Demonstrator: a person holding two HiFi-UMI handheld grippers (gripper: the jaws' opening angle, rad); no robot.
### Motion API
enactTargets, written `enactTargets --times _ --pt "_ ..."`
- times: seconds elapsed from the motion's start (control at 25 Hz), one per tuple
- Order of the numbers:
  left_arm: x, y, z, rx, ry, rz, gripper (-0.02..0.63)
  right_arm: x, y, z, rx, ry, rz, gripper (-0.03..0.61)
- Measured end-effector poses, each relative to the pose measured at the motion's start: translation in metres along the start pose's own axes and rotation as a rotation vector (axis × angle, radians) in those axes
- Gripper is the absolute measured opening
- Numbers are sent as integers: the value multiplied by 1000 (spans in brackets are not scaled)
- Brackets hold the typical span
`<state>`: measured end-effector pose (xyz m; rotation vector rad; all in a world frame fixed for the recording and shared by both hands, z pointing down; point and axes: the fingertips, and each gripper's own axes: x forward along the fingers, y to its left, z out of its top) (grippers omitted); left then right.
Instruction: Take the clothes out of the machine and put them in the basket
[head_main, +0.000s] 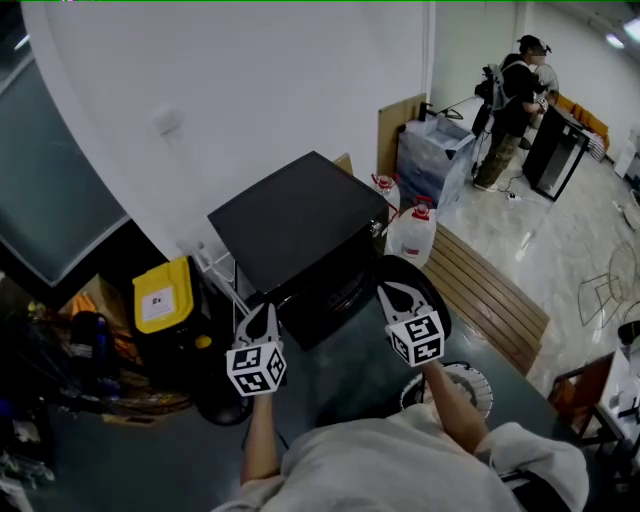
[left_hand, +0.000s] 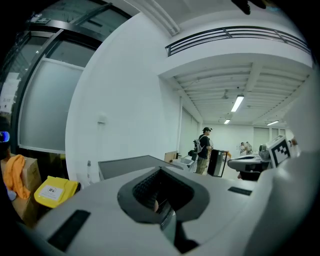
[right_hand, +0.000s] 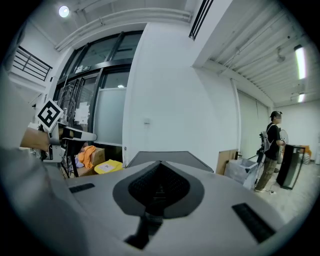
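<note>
In the head view, the left claw (head_main: 262, 312) and right claw (head_main: 392, 292) hover side by side, just short of the black machine (head_main: 295, 215) ahead of them. In the left gripper view, its jaws are pressed together on nothing, and the machine's top lies beyond the tips. In the right gripper view, the jaws are likewise pressed together, with the machine straight ahead.

Before me, the floor (head_main: 570, 240) carries the black machine (head_main: 300, 225), with a yellow box (head_main: 163, 295) at its left and a white jug (head_main: 413, 238) and a slatted wooden board (head_main: 490, 290) at its right.
</note>
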<state>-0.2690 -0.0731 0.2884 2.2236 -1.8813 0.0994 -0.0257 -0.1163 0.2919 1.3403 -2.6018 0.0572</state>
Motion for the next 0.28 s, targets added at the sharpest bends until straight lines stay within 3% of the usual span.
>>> enactTargets --times 0.28 --pt "0 6 6 -1 -5 -2 18 7 8 2 9 5 11 21"
